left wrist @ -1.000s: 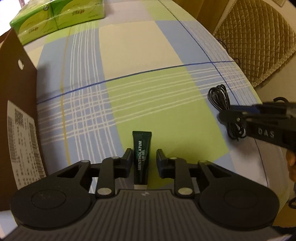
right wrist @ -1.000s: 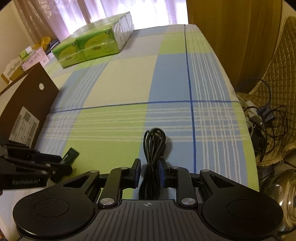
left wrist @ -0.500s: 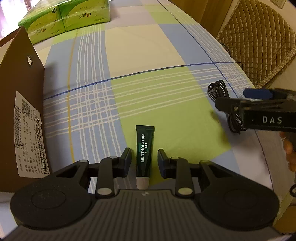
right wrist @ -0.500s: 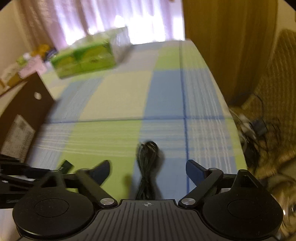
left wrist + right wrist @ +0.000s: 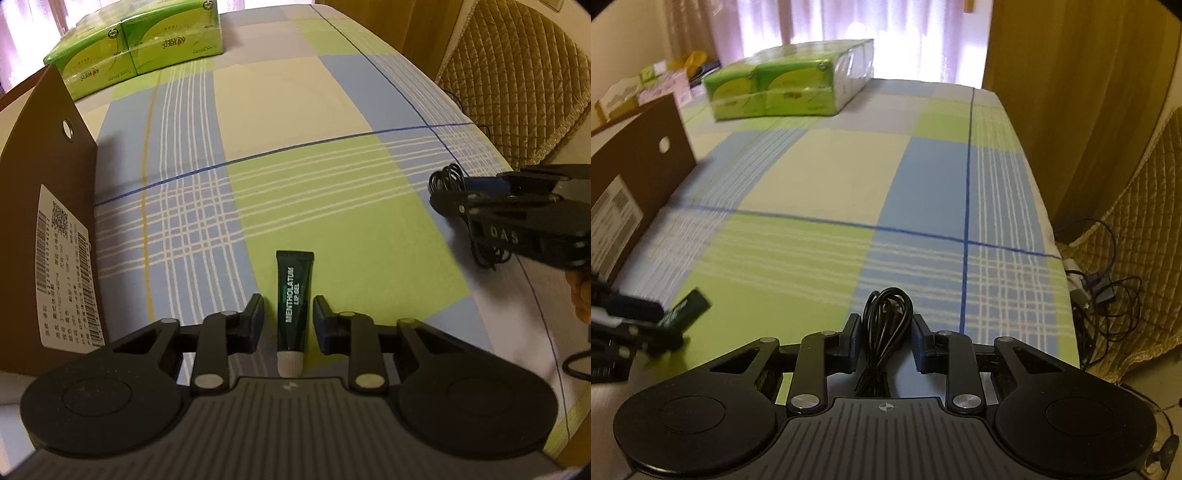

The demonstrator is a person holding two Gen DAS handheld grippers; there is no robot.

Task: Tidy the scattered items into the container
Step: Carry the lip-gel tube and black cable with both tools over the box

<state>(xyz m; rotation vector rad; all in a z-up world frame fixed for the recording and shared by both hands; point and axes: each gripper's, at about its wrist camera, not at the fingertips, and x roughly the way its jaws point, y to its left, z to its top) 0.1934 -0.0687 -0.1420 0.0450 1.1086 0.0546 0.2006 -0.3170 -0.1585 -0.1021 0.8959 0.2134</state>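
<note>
Since half a second ago, right gripper [image 5: 882,341] has narrowed from wide-spread to straddling the coiled black cable [image 5: 885,325], contact uncertain. Left gripper [image 5: 288,319]: fingers spread either side of the Mentholatum lip gel tube [image 5: 293,302], gaps visible, nothing pinched. Both items lie on the checked cloth [image 5: 295,155]. Brown cardboard box [image 5: 48,192], far left, presumably the container; interior unseen. Judged progress: neither visible item stowed yet.
</note>
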